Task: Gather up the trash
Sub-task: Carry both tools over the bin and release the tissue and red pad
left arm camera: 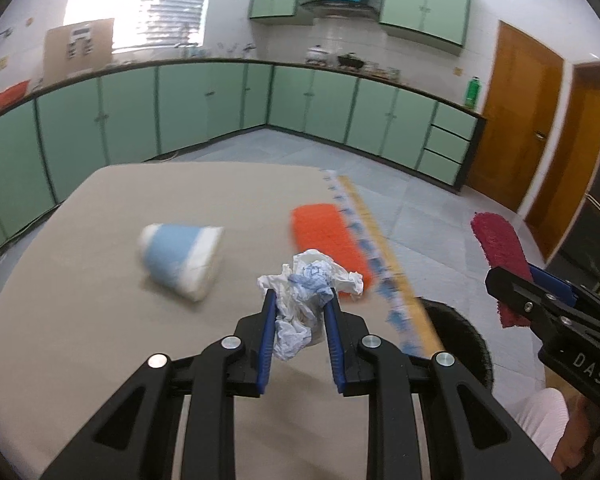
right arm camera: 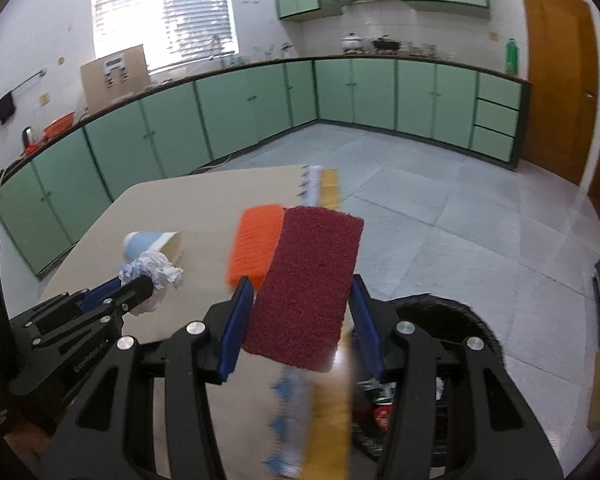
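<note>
My left gripper (left arm camera: 300, 304) is shut on a crumpled white and blue paper wad (left arm camera: 308, 292) and holds it above the beige table (left arm camera: 80, 320); both also show in the right wrist view (right arm camera: 156, 270). My right gripper (right arm camera: 302, 300) is shut on a dark red sponge (right arm camera: 308, 288), held over the table's right edge; the sponge also shows in the left wrist view (left arm camera: 500, 252). A blue and white paper cup (left arm camera: 182, 260) lies on its side on the table. An orange sponge (left arm camera: 328, 236) lies near the right edge.
A black trash bin (right arm camera: 452, 320) with rubbish inside stands on the floor just right of the table, below my right gripper. The tablecloth has a yellow and blue border (left arm camera: 376, 248). Green cabinets (left arm camera: 220, 104) line the walls; wooden doors (left arm camera: 516, 120) stand at the right.
</note>
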